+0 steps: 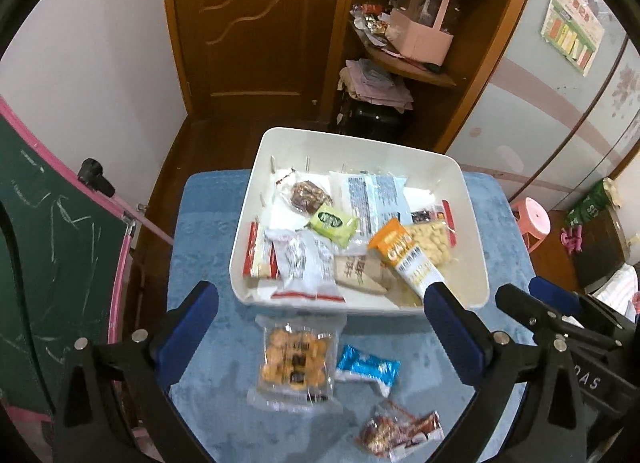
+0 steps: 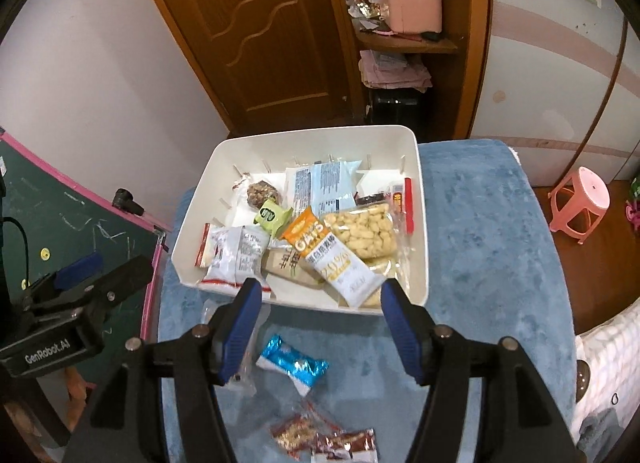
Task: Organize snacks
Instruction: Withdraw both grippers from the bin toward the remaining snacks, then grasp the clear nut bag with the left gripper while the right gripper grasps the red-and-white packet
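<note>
A white bin (image 1: 476,239) (image 2: 422,223) sits on a blue cloth-covered table and holds several snack packets, among them an orange oat bar (image 1: 404,259) (image 2: 332,251) and a clear bag of pale puffs (image 2: 366,233). On the cloth in front of it lie a clear pack of round biscuits (image 1: 294,363), a blue foil packet (image 1: 366,369) (image 2: 292,363) and a red-brown packet (image 1: 400,429) (image 2: 324,439). My left gripper (image 1: 320,311) is open and empty above the biscuit pack. My right gripper (image 2: 320,303) is open and empty above the blue packet.
The blue cloth (image 2: 488,247) covers the table. A green chalkboard with a pink frame (image 1: 48,231) stands at the left. A wooden door (image 1: 256,23) and shelves (image 1: 408,59) are behind. A pink stool (image 2: 580,203) stands at the right.
</note>
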Tool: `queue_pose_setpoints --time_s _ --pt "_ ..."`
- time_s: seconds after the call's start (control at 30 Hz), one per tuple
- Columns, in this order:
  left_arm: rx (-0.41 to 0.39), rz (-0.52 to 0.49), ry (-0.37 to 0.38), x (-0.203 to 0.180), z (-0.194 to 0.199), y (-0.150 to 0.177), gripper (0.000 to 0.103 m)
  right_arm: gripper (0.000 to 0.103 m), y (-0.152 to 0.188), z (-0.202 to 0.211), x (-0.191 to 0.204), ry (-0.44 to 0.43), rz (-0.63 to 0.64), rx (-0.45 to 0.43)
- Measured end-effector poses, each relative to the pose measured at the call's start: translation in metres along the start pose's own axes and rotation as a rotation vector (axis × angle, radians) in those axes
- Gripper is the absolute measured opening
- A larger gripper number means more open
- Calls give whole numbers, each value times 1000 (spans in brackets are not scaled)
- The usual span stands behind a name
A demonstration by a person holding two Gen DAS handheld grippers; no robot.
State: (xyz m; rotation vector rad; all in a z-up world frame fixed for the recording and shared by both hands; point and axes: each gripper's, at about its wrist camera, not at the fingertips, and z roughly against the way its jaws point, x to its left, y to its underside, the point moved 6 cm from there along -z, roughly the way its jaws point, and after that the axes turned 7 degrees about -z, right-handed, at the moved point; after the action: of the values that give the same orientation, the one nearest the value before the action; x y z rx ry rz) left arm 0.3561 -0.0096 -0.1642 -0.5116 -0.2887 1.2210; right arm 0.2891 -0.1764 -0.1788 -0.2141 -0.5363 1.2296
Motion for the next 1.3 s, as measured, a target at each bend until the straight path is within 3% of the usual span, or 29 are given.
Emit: queue_pose_setpoints --time_s 0.23,0.43,0.7,0.93,1.3 --pt "-24 -9 -31 -15 38 34 102 63 24 30 -9 -39 40 4" --pt "9 -43 10 -45 42 71 102 63 49 36 -24 -35 91 17" --pt "124 -184 96 -93 2 134 102 63 99 11 -58 -14 106 106" --pt "260 -196 115 -96 -52 182 102 63 155 -30 -75 16 174 182" --pt "346 -219 137 -99 -92 203 99 64 217 -88 -75 -44 183 318"
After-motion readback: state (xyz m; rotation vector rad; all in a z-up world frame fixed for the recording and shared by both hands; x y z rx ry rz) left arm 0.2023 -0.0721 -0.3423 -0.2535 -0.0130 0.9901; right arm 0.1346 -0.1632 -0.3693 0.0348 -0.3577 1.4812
